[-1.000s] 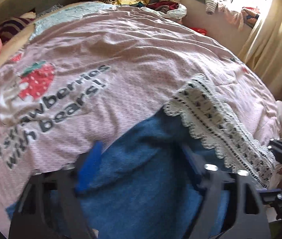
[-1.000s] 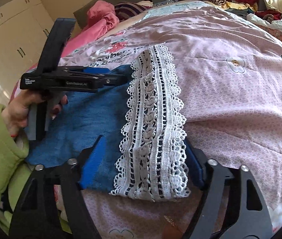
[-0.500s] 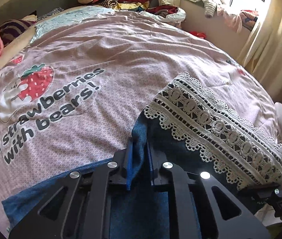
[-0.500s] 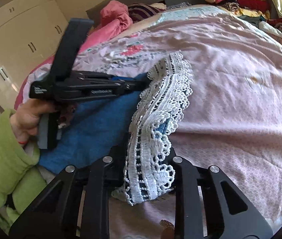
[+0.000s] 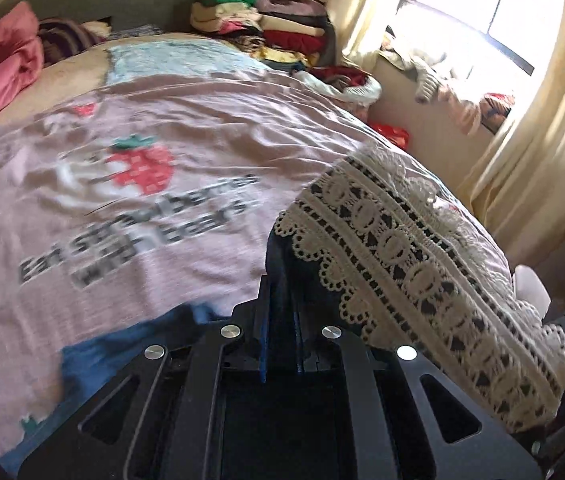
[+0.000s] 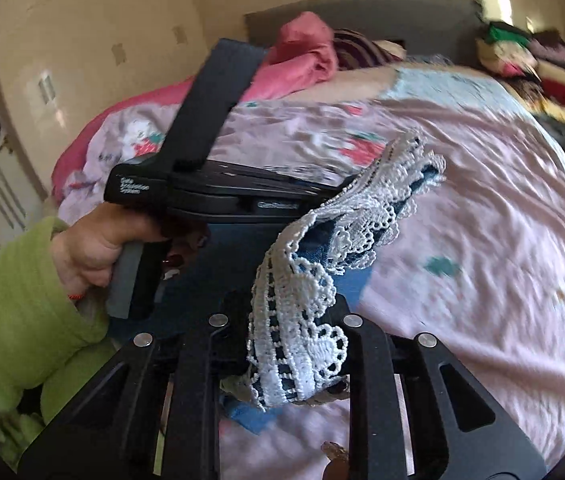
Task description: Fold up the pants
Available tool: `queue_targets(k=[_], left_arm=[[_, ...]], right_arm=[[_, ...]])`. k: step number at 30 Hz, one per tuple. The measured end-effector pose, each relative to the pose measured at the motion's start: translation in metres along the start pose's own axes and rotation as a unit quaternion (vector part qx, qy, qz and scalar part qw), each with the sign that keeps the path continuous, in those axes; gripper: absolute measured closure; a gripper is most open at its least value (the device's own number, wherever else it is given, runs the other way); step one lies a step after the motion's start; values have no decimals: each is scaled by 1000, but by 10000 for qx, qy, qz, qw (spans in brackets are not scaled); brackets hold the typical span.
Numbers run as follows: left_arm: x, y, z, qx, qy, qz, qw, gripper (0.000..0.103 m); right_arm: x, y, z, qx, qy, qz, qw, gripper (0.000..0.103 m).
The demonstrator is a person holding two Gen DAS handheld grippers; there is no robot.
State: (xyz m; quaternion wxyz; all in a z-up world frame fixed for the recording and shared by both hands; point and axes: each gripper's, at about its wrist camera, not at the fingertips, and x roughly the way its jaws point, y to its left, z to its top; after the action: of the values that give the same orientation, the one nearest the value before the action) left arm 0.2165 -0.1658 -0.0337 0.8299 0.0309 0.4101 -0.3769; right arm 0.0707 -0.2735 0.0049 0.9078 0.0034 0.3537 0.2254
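The pants are blue denim [image 5: 282, 264] with a wide white lace hem band [image 5: 402, 256]. My left gripper [image 5: 281, 300] is shut on the denim edge at the left end of the hem, lifted above the pink bedspread. My right gripper [image 6: 294, 320] is shut on the lace hem [image 6: 298, 312] at its other end, also lifted. In the right wrist view the left gripper's body [image 6: 210, 196] shows side-on, held by a hand in a green sleeve. The rest of the blue pants [image 5: 130, 348] hangs down toward the near bed edge.
A pink strawberry-print bedspread [image 5: 162, 168] covers the bed. Piles of folded clothes [image 5: 266, 20] sit at the far end. A pink blanket [image 5: 2, 68] lies at the far left. A window with curtains [image 5: 522, 100] is at the right.
Both grippers went from open around the hem to shut on it. They have since lifted the hem off the bed and carried it forward.
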Motion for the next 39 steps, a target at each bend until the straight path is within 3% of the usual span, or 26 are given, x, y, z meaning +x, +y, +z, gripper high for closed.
queue_targets(k=[2,5,7,11,16,18,23,27,30,32,35,39], left_arm=[[-12,20,-10,-237,-41,93,9997,93],[-34,57,-28,-839,-118,317,9959,83],[-52,81,-41,-1361,-227,434,9895,76],[-88,116,-65,-2034,-662,690,9744,74],[-110,138,-91,-2591,-1160,465,9577,72],[-110,140,-93,-2643,-1191,408,9562,61],[-113,138,-100,-2644,-1325,121,9552,55],[-118,145,-105,-2876,-1501,-158,9458,54],[-121,153,-108,-3066,-1632,-343,9371,53],[-115,151,-107,-3016,-1455,-334,9417,50],[-97,144,-104,-2856,-1010,-219,9528,50],[-78,140,-102,-2764,-592,-338,9586,50]], right_arm=[[12,17,3,-202,101,55,9997,89],[36,46,3,-550,336,172,9978,89],[50,63,-1,-788,491,183,9955,89],[74,96,-10,-1227,771,153,9893,88],[88,122,-16,-1542,866,75,9842,80],[89,130,-20,-1559,858,236,9837,77],[61,142,-20,-1658,535,749,9819,61],[34,124,-13,-1409,231,712,9872,53],[32,92,2,-1078,49,218,9939,50],[37,63,15,-781,45,-200,9967,50],[53,23,31,-264,204,-475,9983,50],[90,-25,51,491,600,-288,9966,50]])
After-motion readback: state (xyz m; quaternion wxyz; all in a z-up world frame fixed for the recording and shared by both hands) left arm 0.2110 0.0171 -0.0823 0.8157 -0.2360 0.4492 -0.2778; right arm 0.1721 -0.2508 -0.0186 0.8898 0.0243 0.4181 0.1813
